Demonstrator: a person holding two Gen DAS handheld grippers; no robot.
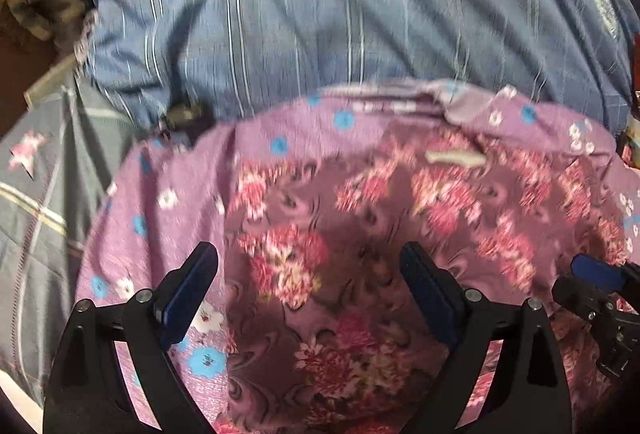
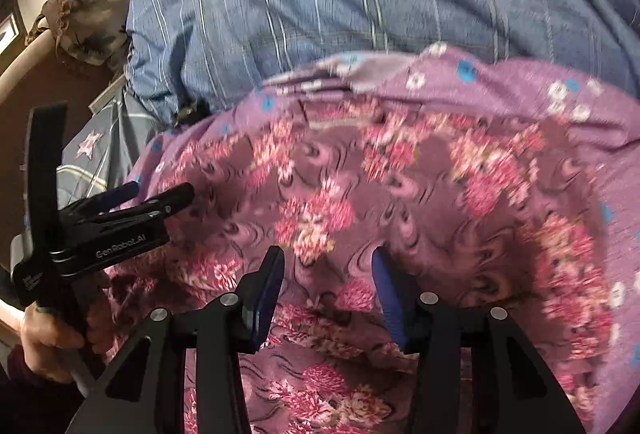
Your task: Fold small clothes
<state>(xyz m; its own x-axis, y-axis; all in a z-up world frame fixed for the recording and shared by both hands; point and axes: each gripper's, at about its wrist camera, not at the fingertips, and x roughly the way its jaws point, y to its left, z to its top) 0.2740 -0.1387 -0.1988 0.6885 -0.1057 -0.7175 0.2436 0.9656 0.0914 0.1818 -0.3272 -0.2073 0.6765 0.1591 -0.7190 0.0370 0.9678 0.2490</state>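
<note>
A dark purple garment with pink flowers point(image 1: 360, 218) lies on a lighter purple cloth with blue and white flowers point(image 1: 168, 202); both show in the right wrist view too, the garment point(image 2: 360, 186) on the lighter cloth point(image 2: 520, 90). My left gripper point(image 1: 308, 266) is open just above the garment, nothing between its fingers. My right gripper point(image 2: 328, 270) is open over the same garment. The left gripper also shows at the left of the right wrist view point(image 2: 160, 194), and the right gripper at the right edge of the left wrist view point(image 1: 596, 274).
A blue striped quilt point(image 1: 320, 14) is heaped behind the clothes. A grey sheet with a pink star point(image 1: 36, 170) covers the bed at the left. A brown patterned cloth point(image 2: 92, 6) hangs over the far left rail. My hand point(image 2: 44, 334) holds the left gripper.
</note>
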